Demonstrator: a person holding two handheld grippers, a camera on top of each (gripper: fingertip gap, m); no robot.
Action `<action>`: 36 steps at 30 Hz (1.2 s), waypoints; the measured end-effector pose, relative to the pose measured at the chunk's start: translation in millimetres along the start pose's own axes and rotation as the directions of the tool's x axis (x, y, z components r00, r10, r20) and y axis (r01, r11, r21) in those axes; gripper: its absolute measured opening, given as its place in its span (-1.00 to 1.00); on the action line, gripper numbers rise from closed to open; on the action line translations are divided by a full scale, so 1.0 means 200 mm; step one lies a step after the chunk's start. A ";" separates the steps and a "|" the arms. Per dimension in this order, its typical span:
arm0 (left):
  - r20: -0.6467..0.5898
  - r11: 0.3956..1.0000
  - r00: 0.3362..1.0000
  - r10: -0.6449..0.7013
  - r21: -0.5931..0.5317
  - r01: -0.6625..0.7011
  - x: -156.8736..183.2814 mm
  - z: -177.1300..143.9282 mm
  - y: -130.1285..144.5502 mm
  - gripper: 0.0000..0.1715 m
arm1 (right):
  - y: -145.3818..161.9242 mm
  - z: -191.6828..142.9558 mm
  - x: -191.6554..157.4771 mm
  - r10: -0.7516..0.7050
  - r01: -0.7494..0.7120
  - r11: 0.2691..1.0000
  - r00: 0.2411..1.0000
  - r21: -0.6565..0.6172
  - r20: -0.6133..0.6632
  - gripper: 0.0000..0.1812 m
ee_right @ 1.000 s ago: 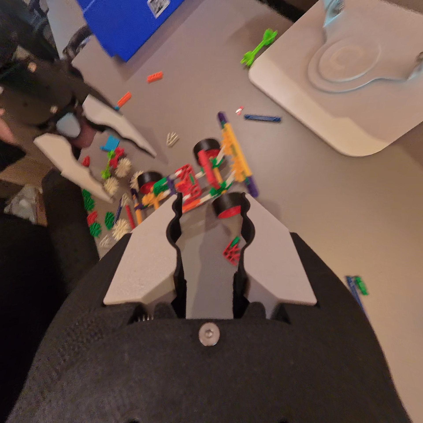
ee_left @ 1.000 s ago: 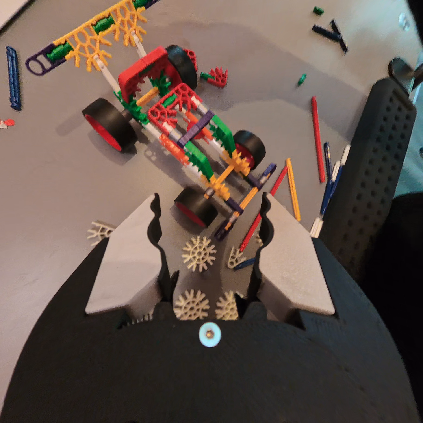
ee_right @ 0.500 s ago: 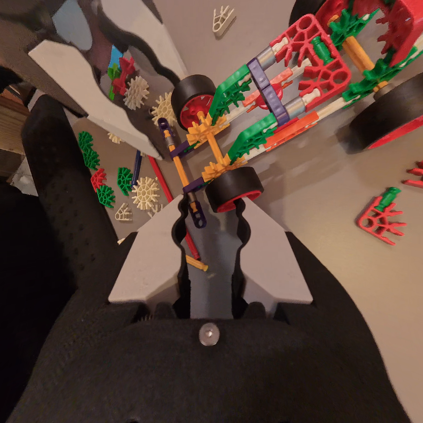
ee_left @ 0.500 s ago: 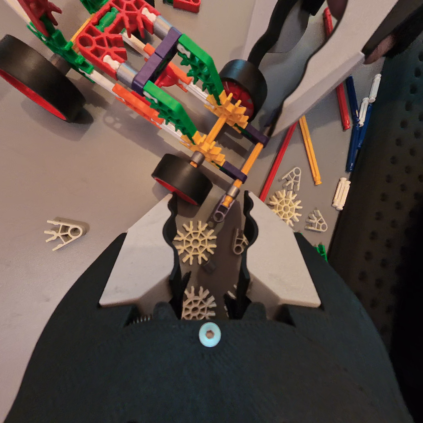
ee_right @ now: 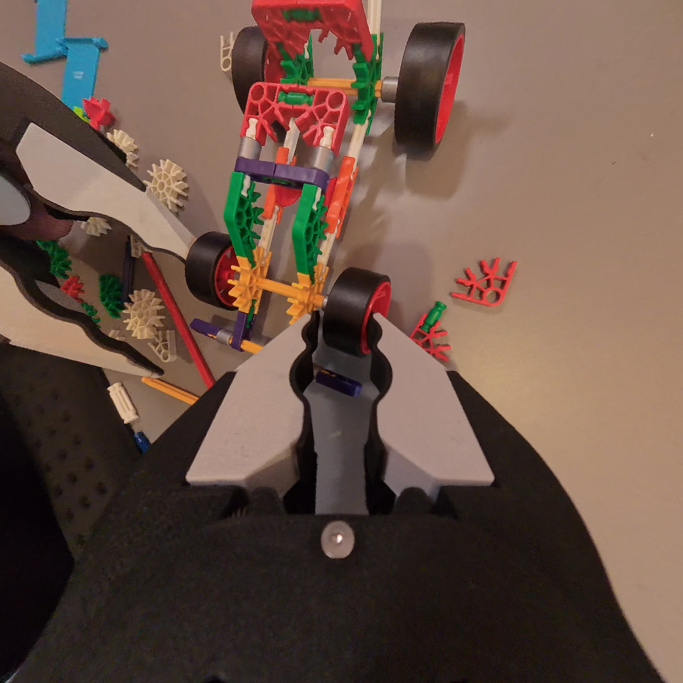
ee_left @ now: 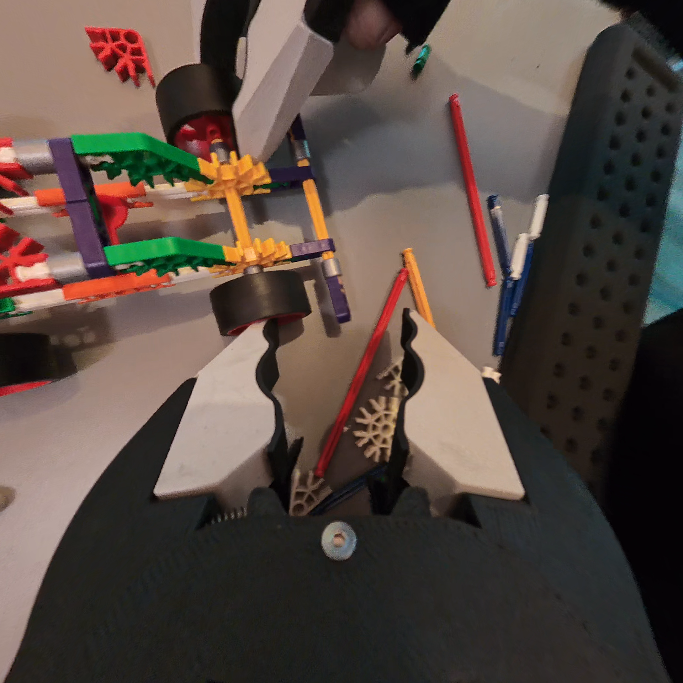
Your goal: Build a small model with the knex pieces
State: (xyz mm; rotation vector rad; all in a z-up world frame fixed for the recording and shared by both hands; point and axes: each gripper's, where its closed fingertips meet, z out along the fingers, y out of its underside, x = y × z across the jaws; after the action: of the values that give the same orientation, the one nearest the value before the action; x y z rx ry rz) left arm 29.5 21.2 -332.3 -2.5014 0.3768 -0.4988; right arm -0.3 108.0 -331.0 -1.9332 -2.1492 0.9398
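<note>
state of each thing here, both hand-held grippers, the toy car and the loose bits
left hand-held gripper: open, one fingertip at a small front wheel
right hand-held gripper: open, astride the other front wheel
toy car: assembled, on its wheels
red rod: loose, flat on the table

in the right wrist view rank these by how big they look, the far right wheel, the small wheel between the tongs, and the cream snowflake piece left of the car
1. Far right wheel, largest.
2. Small wheel at the right tongs, smaller though nearer the camera.
3. Cream snowflake piece, smallest.
</note>
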 end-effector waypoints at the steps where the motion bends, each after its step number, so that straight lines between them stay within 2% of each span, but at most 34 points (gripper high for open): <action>1: -0.036 1.000 0.999 -0.006 0.015 0.007 0.03 -0.01 0.00 -0.28 | 0.00 -0.01 -0.01 0.005 -0.005 1.000 1.000 0.007 0.006 -0.72; 4: -0.001 0.998 1.000 0.004 0.068 -0.004 0.00 -0.12 0.00 -0.33 | -0.01 -0.05 -0.02 0.016 -0.016 0.998 1.000 0.057 0.009 -0.58; 7: 0.072 0.984 0.997 -0.036 0.174 0.023 -0.12 -0.27 -0.02 -0.36 | 0.00 -0.09 -0.02 0.027 -0.028 0.997 1.000 0.076 0.012 -0.48; 10: 0.210 0.974 0.972 -0.111 0.216 0.064 -0.36 -0.41 0.00 -0.18 | -0.08 -0.12 0.00 0.037 -0.037 0.988 0.999 0.150 0.002 -0.33; 12: 0.302 0.958 0.937 -0.179 0.269 0.096 -0.54 -0.50 -0.01 0.04 | -0.18 -0.13 0.03 0.051 -0.049 0.976 0.999 0.211 -0.003 -0.19; 15: 0.333 0.943 0.910 -0.246 0.301 0.145 -0.73 -0.55 -0.02 0.13 | -0.32 -0.10 0.08 0.039 -0.038 0.967 0.999 0.251 -0.001 -0.05; 17: 0.301 0.938 0.915 -0.268 0.297 0.177 -0.78 -0.51 -0.02 0.13 | -0.39 -0.04 0.09 0.045 -0.059 0.968 0.997 0.245 0.060 -0.04; 20: 0.219 0.927 0.929 -0.300 0.297 0.229 -0.80 -0.44 -0.05 0.08 | -0.43 0.09 0.10 0.035 -0.054 0.983 0.993 0.178 0.111 -0.08; 23: 0.105 0.919 0.947 -0.304 0.295 0.262 -0.75 -0.38 -0.08 -0.11 | -0.46 0.17 0.03 0.043 -0.077 0.987 0.972 0.143 0.229 -0.24; 26: 0.059 0.916 0.951 -0.303 0.293 0.274 -0.70 -0.36 -0.07 -0.31 | -0.48 0.19 0.01 0.023 -0.061 0.989 0.965 0.138 0.261 -0.27; 31: 0.010 0.895 0.943 -0.332 0.319 0.311 -0.63 -0.37 -0.06 -0.31 | -0.48 0.21 -0.06 -0.037 0.003 0.995 0.943 0.103 0.331 -0.34; 36: -0.001 0.902 0.944 -0.329 0.296 0.315 -0.50 -0.37 0.00 -0.33 | -0.44 0.24 -0.19 -0.143 0.140 0.989 0.890 0.038 0.433 -0.35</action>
State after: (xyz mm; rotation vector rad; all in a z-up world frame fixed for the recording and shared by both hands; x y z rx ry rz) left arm -91.1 23.2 -300.9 -2.2843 -0.1310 -0.5742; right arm -92.3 54.6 -312.7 -1.6506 -2.4675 1.4607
